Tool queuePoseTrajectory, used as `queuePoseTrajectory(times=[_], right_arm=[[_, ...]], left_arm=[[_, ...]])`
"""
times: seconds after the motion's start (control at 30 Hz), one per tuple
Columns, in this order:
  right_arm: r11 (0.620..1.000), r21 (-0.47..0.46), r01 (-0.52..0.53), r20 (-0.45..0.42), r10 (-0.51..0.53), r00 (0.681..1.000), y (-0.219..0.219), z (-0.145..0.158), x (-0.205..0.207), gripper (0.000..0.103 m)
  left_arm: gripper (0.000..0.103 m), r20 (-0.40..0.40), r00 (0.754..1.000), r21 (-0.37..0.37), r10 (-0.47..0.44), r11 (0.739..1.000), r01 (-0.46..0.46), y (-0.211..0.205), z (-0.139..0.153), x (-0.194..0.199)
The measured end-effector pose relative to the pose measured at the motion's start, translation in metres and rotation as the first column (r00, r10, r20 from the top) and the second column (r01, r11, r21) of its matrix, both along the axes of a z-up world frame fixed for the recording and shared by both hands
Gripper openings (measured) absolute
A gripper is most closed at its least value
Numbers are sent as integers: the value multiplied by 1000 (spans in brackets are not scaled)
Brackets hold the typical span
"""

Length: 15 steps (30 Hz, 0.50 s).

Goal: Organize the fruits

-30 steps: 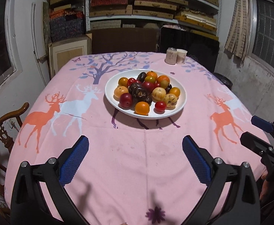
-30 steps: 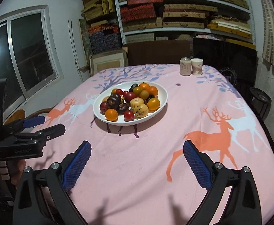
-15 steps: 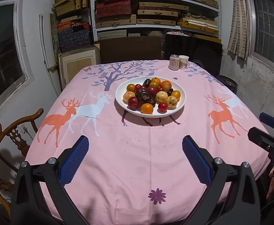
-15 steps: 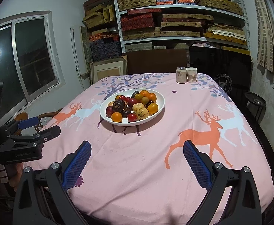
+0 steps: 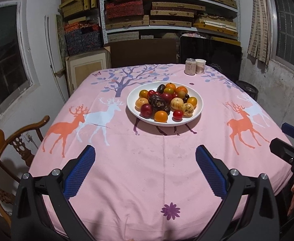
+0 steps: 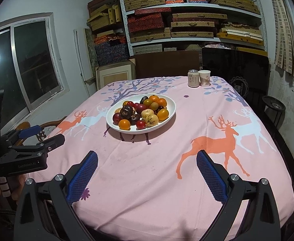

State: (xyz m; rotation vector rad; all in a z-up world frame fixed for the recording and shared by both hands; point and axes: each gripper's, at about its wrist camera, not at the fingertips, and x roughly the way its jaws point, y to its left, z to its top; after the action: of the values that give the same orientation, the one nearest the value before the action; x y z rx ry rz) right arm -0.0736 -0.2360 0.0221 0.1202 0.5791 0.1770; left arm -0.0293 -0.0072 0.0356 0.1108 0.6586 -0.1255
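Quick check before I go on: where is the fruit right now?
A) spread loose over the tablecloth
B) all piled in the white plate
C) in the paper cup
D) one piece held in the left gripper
B: the fruit sits heaped in the white plate, while the left gripper and right gripper are open and empty.

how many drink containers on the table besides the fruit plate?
2: a can and a paper cup, side by side at the table's far edge, behind the plate.
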Motion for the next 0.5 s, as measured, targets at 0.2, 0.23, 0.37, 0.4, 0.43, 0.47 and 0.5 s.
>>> queuePoseTrajectory(times=[0.2,0.23,0.37,0.4,0.43,0.47,0.5], right_arm=[[1000,1,-8,-6,8,1000,1,-1,-1,99],[1000,1,-8,-6,8,1000,1,-1,-1,99],[1000,6,-11,-12,11,1000,3,-2,-1,99],[1000,7,-12,-14,12,1000,3,-3,-1,99],[1000,8,-13,-15,14,1000,3,-3,-1,99],[1000,9,-15,-15,15,1000,4,-4,-1,99],[1000,9,-17,-16,17,1000,4,-4,-1,99]], left_arm=[[98,16,1000,25,-4,1000,4,-4,-2,-1],[98,46,999,45,-5,999,3,-7,0,-4],[98,91,995,33,-47,998,44,-9,6,-12],[98,92,995,39,-48,998,44,-10,6,-13],[98,86,995,44,-44,998,40,-11,5,-13],[98,78,996,36,-42,999,39,-10,4,-12],[98,69,997,26,-44,999,43,-10,4,-11]])
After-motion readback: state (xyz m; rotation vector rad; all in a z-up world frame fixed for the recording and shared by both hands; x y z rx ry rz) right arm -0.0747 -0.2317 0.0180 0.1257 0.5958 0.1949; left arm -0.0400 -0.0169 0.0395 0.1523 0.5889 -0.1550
